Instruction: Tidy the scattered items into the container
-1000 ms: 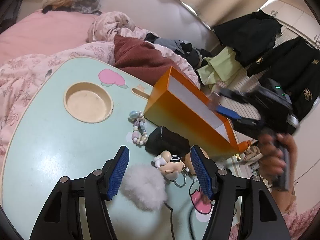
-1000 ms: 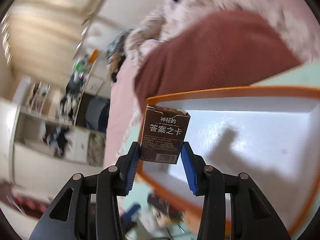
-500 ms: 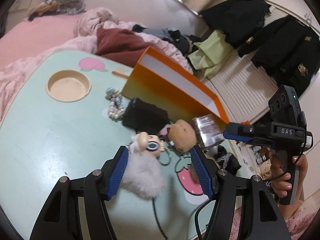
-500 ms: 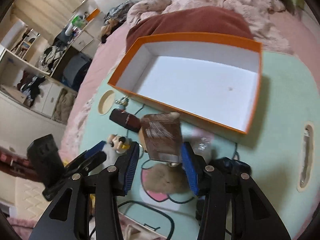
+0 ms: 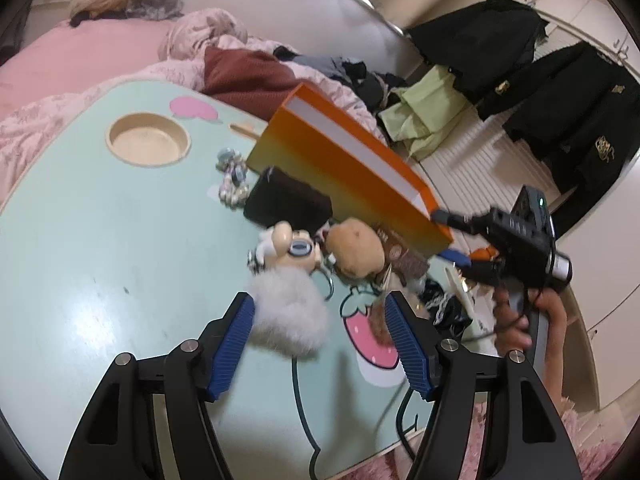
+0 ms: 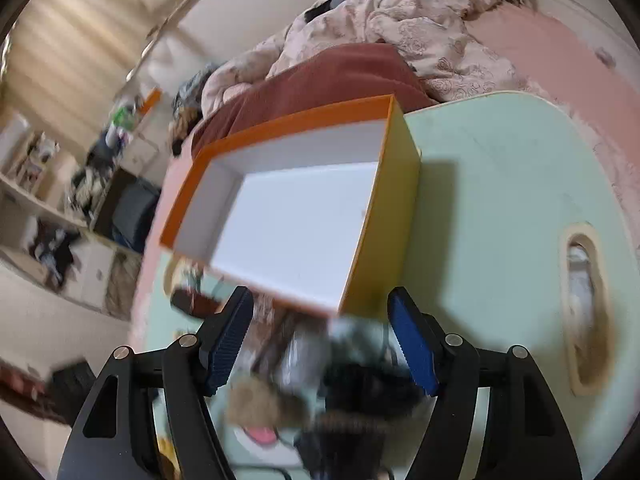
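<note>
Now the right gripper (image 6: 320, 338) no longer pinches the brown card box (image 5: 402, 254) it carried a sec ago: jaws are opening, nothing pressed between the pads, and the card box lies on the mint table (image 5: 100, 240) just beside the near long wall of the orange box (image 5: 348, 168), touching the brown plush (image 5: 354, 246). Right wrist view has swung down vs. before, so the orange box (image 6: 304, 216) sits straight ahead above the fingertips, w/ a blurred heap of stuff below them; can't tell single items apart in that blur. Left gripper (image 5: 320, 340) is spread wide, empty, about as wide as a sec ago, hovering over the white fluffy pompom (image 5: 290, 316), which lies btwn the pads w/o being squeezed. Left view has shifted a bit: pile looks nearer the orange box's near corner than before. Orange box: open top, white inside, orange outside, empty. Along its near long wall, from far end to near end: bead bracelet (image 5: 232, 178), black pouch (image 5: 286, 202), cartoon figure keychain (image 5: 288, 246), brown plush, card box. Pompom is on the side of the keychain away from the orange box. Black lacy item (image 5: 444, 304) lies near the orange box's near corner, at the table edge. A hand (image 5: 528, 320) grips the right gripper's handle past that corner.
</note>
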A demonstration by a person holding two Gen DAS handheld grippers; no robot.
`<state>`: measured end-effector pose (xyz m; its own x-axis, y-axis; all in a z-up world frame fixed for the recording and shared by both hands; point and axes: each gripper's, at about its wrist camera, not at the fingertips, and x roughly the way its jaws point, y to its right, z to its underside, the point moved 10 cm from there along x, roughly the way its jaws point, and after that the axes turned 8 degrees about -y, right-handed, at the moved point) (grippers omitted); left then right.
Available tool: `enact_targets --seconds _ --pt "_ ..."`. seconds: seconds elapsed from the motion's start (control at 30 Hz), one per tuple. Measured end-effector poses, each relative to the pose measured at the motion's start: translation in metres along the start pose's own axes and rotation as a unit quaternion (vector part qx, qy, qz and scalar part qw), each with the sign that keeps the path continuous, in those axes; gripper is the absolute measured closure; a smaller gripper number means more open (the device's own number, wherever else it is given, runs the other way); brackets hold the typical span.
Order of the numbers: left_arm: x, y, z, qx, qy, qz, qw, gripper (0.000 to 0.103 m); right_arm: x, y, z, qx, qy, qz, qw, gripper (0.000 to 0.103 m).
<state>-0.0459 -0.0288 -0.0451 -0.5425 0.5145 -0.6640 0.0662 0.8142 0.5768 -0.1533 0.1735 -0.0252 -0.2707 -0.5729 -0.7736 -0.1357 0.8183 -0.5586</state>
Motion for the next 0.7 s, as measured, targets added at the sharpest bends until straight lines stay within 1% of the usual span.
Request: enact_targets --seconds 0.17,0.23,0.3,0.37,0.47,0.53,0.6,0.63,0.7 --pt "0.004 0.009 0.01 0.023 -0.008 -0.013 0.9996 0.036 -0.006 0.004 -0.01 -0.006 0.057 -0.007 0.998 0.033" --pt "0.001 0.015 0.013 0.037 -0.004 -0.021 0.9991 0.035 -0.012 0.011 -0.004 0.007 0.067 -0.009 0.998 0.033" --pt "0.001 0.018 0.016 0.046 -0.004 -0.03 0.9985 0.035 -0.026 0.011 0.004 0.005 0.088 -0.015 0.996 0.033" --pt "0.001 0.02 0.02 0.052 -0.006 -0.041 0.9978 0.034 -0.044 0.007 0.016 -0.014 0.113 0.002 0.993 0.033" --pt "0.003 0.018 0.025 0.06 -0.012 -0.079 0.995 0.033 -0.069 -0.007 0.047 -0.062 0.143 0.039 0.987 0.032" --pt "0.006 0.015 0.029 0.062 -0.022 -0.099 0.9929 0.031 -0.075 -0.014 0.069 -0.087 0.154 0.07 0.982 0.032" --pt "0.007 0.013 0.029 0.065 -0.024 -0.117 0.9908 0.03 -0.074 -0.014 0.09 -0.1 0.161 0.115 0.975 0.029" --pt "0.007 0.012 0.03 0.067 -0.024 -0.131 0.9889 0.03 -0.07 -0.012 0.101 -0.103 0.162 0.145 0.971 0.028" --pt "0.007 0.007 0.03 0.079 -0.024 -0.177 0.9808 0.026 -0.06 -0.004 0.115 -0.101 0.154 0.194 0.964 0.028"
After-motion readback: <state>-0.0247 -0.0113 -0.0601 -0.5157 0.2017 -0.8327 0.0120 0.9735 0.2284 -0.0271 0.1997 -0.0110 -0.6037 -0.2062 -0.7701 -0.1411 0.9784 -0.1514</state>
